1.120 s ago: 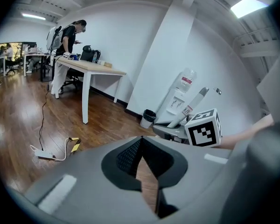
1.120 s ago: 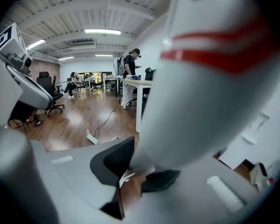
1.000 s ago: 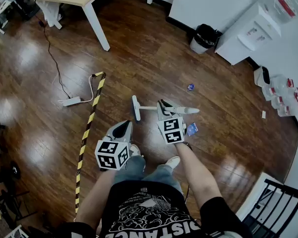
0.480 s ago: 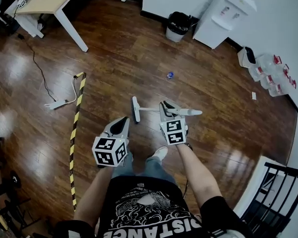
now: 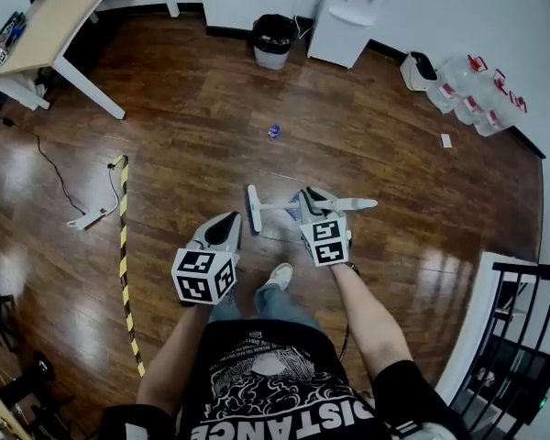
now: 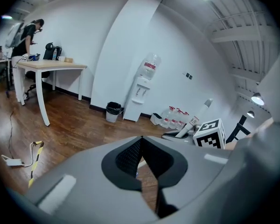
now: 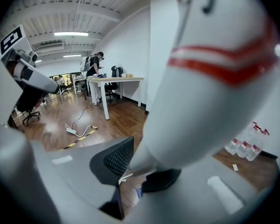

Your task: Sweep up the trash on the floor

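- The brown wood floor (image 5: 202,136) fills most of the head view.
- A light table (image 5: 60,21) stands at the far left, and a white water dispenser (image 5: 353,12) at the back wall.
- A black trash bin (image 5: 273,39) stands just beside the dispenser.
- The white broom (image 5: 266,206) lies across in front of the person, with its head to the left.
- The right gripper (image 5: 304,196) is closed around the broom handle, which has a red stripe.
- The left gripper (image 5: 231,223) has its jaws together, with nothing between them.
- A small blue piece of trash (image 5: 274,131) lies on the floor, between the broom and the bin.
- A white scrap (image 5: 446,140) lies far to the right.
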Demonstrator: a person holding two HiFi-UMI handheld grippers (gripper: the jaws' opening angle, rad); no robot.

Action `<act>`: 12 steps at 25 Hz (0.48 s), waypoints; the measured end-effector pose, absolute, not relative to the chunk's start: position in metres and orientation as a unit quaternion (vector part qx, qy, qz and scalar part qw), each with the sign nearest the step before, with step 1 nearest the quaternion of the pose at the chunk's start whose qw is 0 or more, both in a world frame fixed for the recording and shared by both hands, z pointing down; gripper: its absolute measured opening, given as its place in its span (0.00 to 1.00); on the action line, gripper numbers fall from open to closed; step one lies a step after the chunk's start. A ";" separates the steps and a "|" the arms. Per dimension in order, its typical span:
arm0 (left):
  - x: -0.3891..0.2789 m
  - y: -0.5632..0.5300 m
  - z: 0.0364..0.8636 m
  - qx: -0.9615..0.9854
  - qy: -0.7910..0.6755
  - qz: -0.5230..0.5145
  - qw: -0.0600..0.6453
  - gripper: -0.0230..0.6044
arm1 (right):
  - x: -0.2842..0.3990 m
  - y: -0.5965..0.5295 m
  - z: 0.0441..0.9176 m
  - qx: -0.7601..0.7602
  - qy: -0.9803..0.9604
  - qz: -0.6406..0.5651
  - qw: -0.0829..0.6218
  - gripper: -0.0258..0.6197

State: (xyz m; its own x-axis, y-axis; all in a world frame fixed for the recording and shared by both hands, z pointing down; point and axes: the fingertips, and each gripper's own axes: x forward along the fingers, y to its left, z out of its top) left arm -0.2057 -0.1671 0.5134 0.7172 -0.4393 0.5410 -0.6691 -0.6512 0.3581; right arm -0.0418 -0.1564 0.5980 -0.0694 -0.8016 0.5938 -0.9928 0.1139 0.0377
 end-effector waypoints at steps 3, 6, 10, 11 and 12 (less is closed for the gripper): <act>-0.179 -0.155 0.513 0.891 -0.296 0.217 0.268 0.04 | -0.012 -0.140 0.598 0.647 -0.694 0.197 0.248 0.11; -0.155 -0.147 0.510 0.897 -0.280 0.226 0.256 0.04 | 0.019 -0.122 0.597 0.659 -0.681 0.204 0.248 0.11; -0.128 -0.145 0.506 0.904 -0.264 0.231 0.245 0.04 | 0.054 -0.104 0.598 0.678 -0.660 0.214 0.241 0.11; -0.122 -0.144 0.504 0.905 -0.261 0.232 0.243 0.04 | 0.062 -0.101 0.598 0.683 -0.655 0.216 0.240 0.11; -0.117 -0.144 0.503 0.907 -0.256 0.233 0.241 0.04 | 0.068 -0.097 0.598 0.688 -0.649 0.219 0.240 0.11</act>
